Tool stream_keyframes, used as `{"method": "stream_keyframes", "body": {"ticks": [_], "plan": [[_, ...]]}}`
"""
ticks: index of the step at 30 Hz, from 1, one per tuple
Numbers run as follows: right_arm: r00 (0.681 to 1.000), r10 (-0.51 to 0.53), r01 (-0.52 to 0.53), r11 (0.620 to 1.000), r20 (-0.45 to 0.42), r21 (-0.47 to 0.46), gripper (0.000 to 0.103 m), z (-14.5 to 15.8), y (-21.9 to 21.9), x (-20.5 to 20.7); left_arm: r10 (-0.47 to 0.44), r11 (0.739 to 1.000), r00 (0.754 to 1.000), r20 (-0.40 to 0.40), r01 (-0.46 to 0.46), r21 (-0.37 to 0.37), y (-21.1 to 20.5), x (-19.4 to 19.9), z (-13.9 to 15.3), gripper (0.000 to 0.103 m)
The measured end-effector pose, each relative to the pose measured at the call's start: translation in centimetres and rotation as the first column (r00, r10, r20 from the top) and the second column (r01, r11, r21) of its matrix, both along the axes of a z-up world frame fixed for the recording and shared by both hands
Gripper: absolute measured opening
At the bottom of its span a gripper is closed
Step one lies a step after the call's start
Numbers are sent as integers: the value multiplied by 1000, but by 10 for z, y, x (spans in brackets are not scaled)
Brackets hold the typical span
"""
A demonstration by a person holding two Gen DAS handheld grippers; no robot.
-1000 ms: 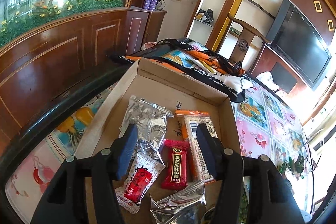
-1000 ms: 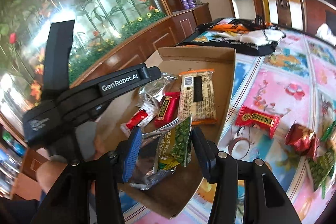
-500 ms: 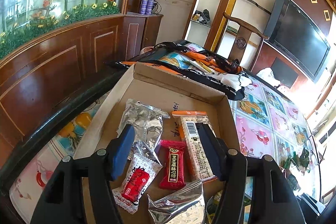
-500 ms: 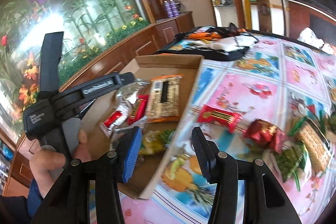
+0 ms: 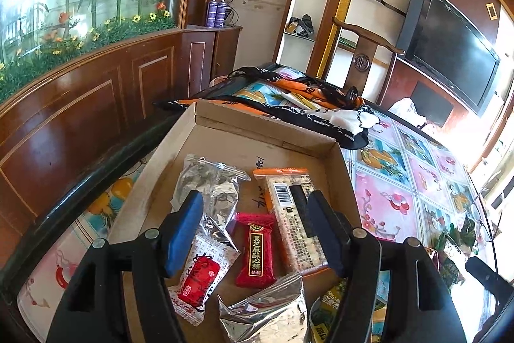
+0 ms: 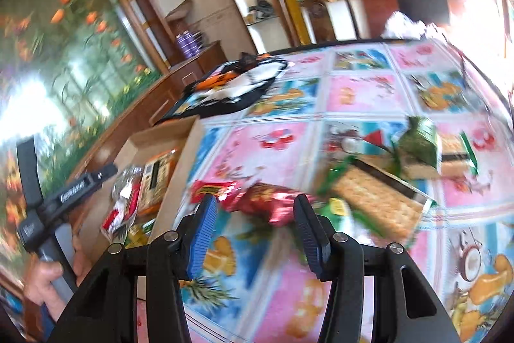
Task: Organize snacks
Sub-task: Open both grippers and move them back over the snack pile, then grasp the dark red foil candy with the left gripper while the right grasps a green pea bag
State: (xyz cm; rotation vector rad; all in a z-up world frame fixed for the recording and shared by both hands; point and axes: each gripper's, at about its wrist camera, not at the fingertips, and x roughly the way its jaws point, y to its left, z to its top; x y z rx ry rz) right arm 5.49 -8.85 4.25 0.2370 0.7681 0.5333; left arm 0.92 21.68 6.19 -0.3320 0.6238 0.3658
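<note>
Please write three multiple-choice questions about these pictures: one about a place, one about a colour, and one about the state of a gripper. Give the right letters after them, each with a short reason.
1. Where does the long cracker pack with the barcode lie?
A. in the cardboard box
B. on the tablecloth
C. on the shelf

2. What colour is the small candy wrapper with gold writing in the cardboard box?
A. green
B. red
C. blue

3. What is between the fingers of the right gripper?
A. a silver bag
B. a cracker pack
C. nothing

Answers:
1 A: the left wrist view shows it flat on the box floor, by the right wall.
2 B: its wrapper is plainly red.
3 C: the right wrist view shows its jaws apart above the tablecloth, and the loose snacks lie beyond the tips.
</note>
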Motion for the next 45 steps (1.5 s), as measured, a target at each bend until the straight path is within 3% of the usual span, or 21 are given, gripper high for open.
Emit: {"method": "stream_keyframes", "body": {"ticks": [2,7,12,19,26,30,34,39,45], "plan": [[999,-13,14,999,-48,35,54,-3,-16,7,-4,1000,1000,0,4,-5,0,0,0,67],[992,-63,66,998,-112,25,54,-10,-43,18,-46,999,998,36,46,-6,-9,-3,5,67],[981,-107,112,994,-164,19,54,-19,-56,23,-175,985,984,38,175,3,-42,0,8,67],[967,-116,133,989,-227,58,53,-29,-66,30,-391,920,919,-39,391,-17,-117,11,1,67],[967,-127,145,987,-220,67,54,-25,-69,27,-505,862,851,-146,506,-28,-168,45,-8,67],[960,-155,178,981,-232,82,53,-25,-77,28,-536,842,818,-206,536,-65,-185,70,-19,67],[955,-175,202,975,-238,94,54,-24,-83,29,-538,841,803,-258,533,-94,-196,90,-39,67],[955,-172,201,974,-242,103,54,-24,-83,29,-534,839,796,-283,540,-66,-206,95,-55,62],[954,-153,190,974,-260,125,54,-25,-81,28,-538,831,796,-276,557,-15,-209,85,-56,52]]}}
